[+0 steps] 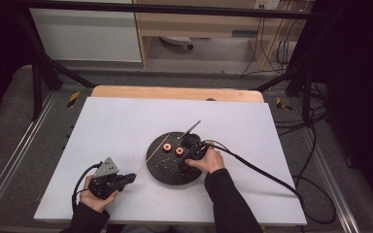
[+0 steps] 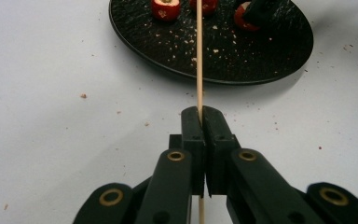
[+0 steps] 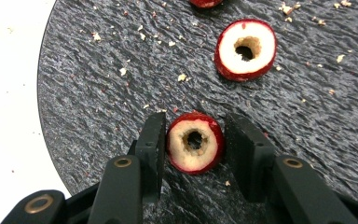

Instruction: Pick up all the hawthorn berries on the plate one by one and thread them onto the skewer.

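A thin wooden skewer [image 2: 199, 56] runs from my left gripper [image 2: 201, 112] out toward the black slate plate [image 2: 242, 60]. That gripper is shut on the skewer and rests on the white table at the near left [image 1: 131, 178]. On the plate lie cored red fruit pieces with pale flesh. My right gripper [image 3: 195, 140] points down at the plate, its pads against both sides of one fruit ring [image 3: 186, 156] that sits on the slate. A second ring [image 3: 233, 60] lies just beyond it. In the high view the right gripper [image 1: 187, 162] is over the plate's right half.
A grey metal rod [image 1: 190, 129] leans on the plate's far edge. Crumbs speckle the slate [image 3: 98, 70] and the white table top [image 1: 116, 121]. Black cables trail from both grippers, the right one off the table's right side.
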Tool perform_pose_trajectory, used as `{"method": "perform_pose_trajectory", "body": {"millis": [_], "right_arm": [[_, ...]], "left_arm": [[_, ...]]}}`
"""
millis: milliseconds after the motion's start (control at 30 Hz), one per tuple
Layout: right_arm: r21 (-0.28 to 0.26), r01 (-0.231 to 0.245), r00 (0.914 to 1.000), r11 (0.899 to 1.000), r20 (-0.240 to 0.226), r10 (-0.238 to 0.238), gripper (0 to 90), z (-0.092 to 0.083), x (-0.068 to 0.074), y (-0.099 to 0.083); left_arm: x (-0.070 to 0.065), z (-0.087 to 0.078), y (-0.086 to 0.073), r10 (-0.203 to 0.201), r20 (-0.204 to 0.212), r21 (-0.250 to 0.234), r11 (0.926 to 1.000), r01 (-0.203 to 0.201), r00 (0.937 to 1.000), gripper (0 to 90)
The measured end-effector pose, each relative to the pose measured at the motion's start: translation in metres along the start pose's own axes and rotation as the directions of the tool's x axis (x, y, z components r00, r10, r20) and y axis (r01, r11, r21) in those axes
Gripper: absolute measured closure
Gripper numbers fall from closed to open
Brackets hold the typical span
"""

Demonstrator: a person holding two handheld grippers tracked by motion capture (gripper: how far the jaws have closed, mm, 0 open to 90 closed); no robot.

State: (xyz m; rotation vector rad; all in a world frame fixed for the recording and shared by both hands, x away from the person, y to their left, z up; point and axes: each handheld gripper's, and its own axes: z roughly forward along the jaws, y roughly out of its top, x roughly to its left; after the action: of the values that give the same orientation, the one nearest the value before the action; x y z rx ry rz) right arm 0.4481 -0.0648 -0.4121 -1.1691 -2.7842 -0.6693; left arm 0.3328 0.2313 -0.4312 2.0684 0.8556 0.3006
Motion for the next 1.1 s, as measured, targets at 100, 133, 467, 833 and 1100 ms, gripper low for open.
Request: {"method": "perform_pose_trajectory", "body": {"millis": [100,133,467,833,1100], "right_arm": [[-0.008,-0.002,1.0000,1.000,-0.004,0.002,60.6,-0.003,0.000,0.000],[-0.025,-0.003,1.0000,1.000,-0.005,0.003,60.6,-0.007,0.000,0.000],[-0.085,-0.019,0.9998,0.996,-0.010,0.018,60.9,-0.028,0.003,-0.002],[-0.200,-0.038,0.9993,0.979,-0.012,0.036,61.0,-0.049,0.007,-0.008],[-0.349,-0.081,0.9966,0.934,-0.039,0.072,61.0,-0.055,0.003,-0.024]], "left_arm": [[-0.001,0.000,0.000,0.003,0.001,0.000,1.0000,-0.003,1.0000,88.1],[-0.001,0.000,0.000,0.003,0.001,0.000,1.0000,-0.003,1.0000,88.1],[-0.004,0.000,0.001,0.007,-0.003,-0.009,0.9999,-0.007,1.0000,88.1],[-0.007,-0.001,0.002,0.004,-0.006,-0.025,0.9997,-0.005,1.0000,88.1],[-0.010,0.000,0.002,0.004,-0.007,-0.031,0.9995,-0.004,1.0000,88.1]]}}
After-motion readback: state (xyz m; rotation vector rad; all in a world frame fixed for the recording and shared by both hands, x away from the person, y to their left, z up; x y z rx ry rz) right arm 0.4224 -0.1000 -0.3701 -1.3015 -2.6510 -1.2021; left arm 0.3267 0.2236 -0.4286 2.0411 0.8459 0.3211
